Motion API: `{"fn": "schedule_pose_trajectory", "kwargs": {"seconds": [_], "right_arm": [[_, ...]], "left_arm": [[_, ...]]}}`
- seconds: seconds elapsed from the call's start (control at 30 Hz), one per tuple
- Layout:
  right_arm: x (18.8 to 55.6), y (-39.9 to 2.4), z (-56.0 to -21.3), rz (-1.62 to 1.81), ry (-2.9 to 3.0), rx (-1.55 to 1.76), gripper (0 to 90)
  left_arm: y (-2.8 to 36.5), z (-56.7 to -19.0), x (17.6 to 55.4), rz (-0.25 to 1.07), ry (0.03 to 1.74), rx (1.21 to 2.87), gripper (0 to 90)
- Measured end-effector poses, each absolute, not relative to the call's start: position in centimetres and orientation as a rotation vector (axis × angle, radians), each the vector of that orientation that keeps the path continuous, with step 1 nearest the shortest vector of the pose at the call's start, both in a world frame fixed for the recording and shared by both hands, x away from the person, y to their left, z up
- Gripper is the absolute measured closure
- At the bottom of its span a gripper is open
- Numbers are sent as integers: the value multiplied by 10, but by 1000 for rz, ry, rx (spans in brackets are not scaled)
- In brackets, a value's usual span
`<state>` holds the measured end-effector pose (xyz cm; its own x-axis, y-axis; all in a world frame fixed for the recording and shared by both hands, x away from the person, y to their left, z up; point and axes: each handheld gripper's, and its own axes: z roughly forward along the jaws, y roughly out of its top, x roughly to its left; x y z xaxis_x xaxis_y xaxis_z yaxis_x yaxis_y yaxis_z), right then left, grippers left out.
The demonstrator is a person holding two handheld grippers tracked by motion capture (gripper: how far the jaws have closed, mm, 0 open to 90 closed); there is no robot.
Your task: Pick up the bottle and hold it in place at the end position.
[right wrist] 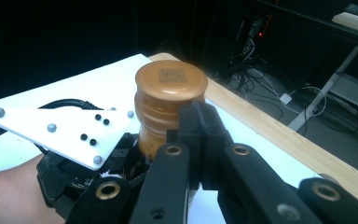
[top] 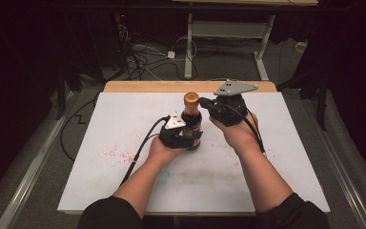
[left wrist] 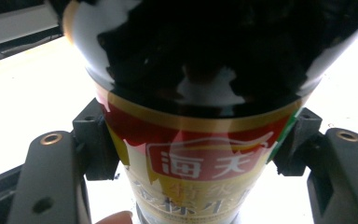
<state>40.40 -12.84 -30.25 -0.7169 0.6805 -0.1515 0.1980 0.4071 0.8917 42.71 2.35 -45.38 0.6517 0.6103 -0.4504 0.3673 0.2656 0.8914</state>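
Note:
A dark sauce bottle [top: 192, 125] with a red and gold label [left wrist: 196, 163] stands upright near the middle of the white mat. My left gripper [top: 185, 136] is shut on its body, one pad [left wrist: 95, 144] pressed on each side. The bottle's brown cap [right wrist: 170, 84] sticks up above that grip. My right gripper [top: 204, 102] comes in from the right at cap height. Its jaws are shut together with nothing between them, and their tips [right wrist: 199, 135] rest against the near side of the bottle's neck just under the cap.
The white mat [top: 124, 119] covers a wooden table whose bare edge [top: 143, 86] shows at the back. Red specks [top: 116, 153] stain the mat at the left. Behind the table are floor cables [top: 138, 52] and a desk's legs [top: 189, 47].

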Motion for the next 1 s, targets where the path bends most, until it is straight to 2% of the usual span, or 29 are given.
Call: {"fn": "schedule_pose_trajectory", "kwargs": {"seconds": [0.83,0.9,1.0], "right_arm": [[402,-124,-298,1292,2155,729,900],[394,-126,-275,1496,2063,706,900],[385,-125,-251,1429,2040,641,900]], "left_arm": [[24,-454,426,205,909,1348,299],[17,-455,424,242,902,1352,298],[18,-452,427,216,934,1345,293]]}}
